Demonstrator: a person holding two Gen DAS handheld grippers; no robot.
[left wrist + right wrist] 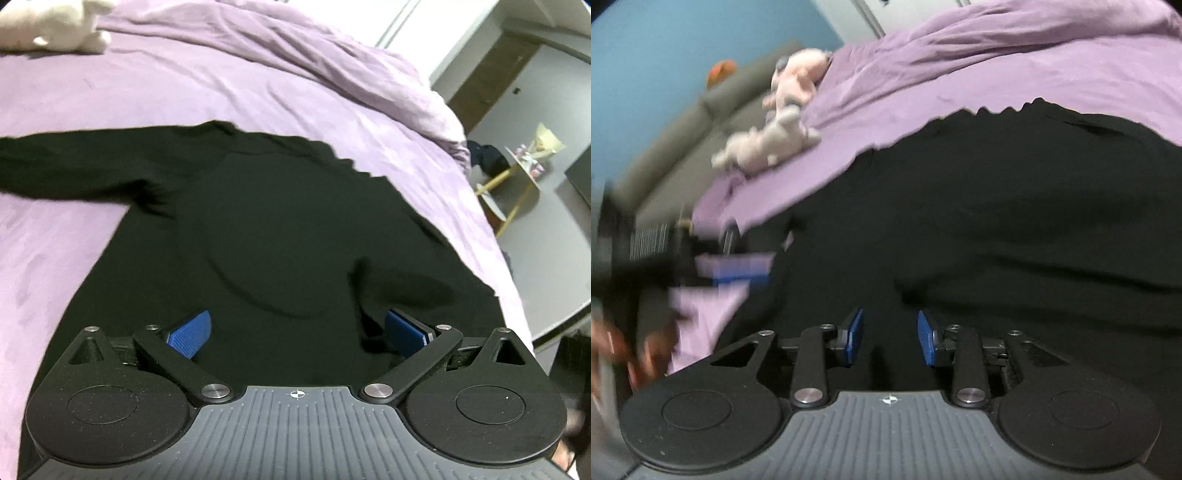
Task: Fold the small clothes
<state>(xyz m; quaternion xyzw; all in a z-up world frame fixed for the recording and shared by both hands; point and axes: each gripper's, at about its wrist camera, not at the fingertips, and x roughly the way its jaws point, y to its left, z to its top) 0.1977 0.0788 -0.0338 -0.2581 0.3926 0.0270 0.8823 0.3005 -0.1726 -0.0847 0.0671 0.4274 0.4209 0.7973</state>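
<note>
black sweater (pixel 280 221) flat on purple bed (pixel 110 92); left tool (pixel 295 334) spread wide over hem, right tool (pixel 890 338) released, gap narrow, above fabric.

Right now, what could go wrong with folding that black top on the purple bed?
1. The black top lies close to the edge of the bed, so a pull might slide it off.
2. One sleeve sticks out sideways and could bunch up.
3. The right tool might pinch the purple sheet too.
</note>
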